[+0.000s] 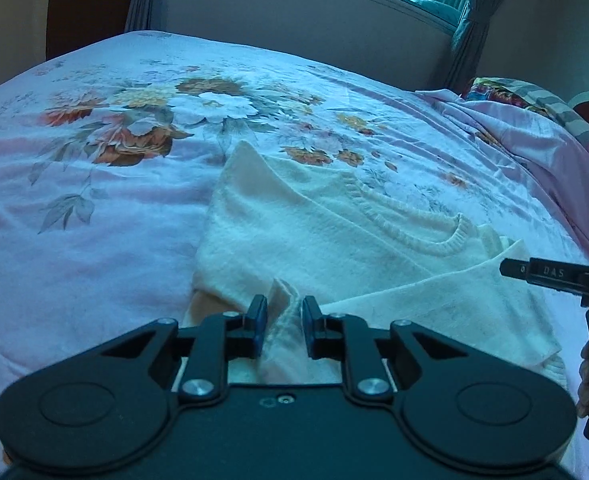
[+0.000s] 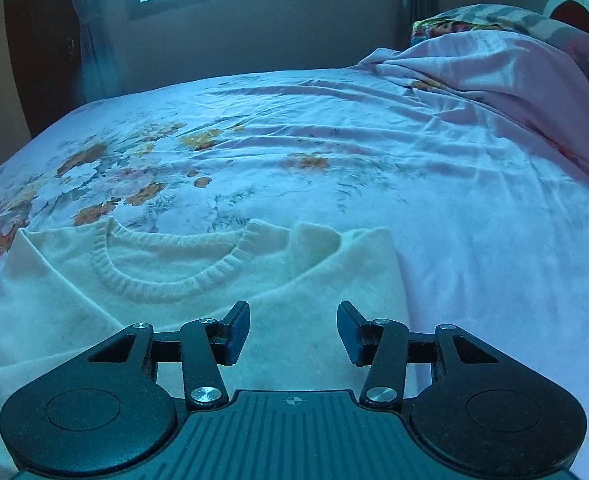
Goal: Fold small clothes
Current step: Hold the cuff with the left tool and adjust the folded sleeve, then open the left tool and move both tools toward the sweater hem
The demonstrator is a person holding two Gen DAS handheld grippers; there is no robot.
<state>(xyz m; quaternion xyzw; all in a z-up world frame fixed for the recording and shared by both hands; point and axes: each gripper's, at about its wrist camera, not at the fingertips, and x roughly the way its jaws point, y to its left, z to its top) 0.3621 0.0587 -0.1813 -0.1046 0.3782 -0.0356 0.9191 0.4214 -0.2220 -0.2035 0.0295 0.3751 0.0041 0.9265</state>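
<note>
Cream knitted sweater [image 2: 198, 280]: soft, fuzzy wool-like cloth, matt; ribbed knit round the neckline just ahead of the right tongs.
Fold of sweater [image 1: 284, 312]: same napped cloth, bunched between the left tongs' pads.
Pink floral bedsheet [image 1: 94, 208]: thin woven cloth, matt, printed flowers, creased far ahead of the right tongs.
Left black plastic gripper [image 1: 282, 320]: matt, smooth plastic; shiny metal rivets; blue pads, probably rubber.
Right black plastic gripper [image 2: 293, 330]: same matt plastic, ribbed grey body behind the pads.
Striped pillow [image 2: 494, 16]: patterned cloth, far right.
</note>
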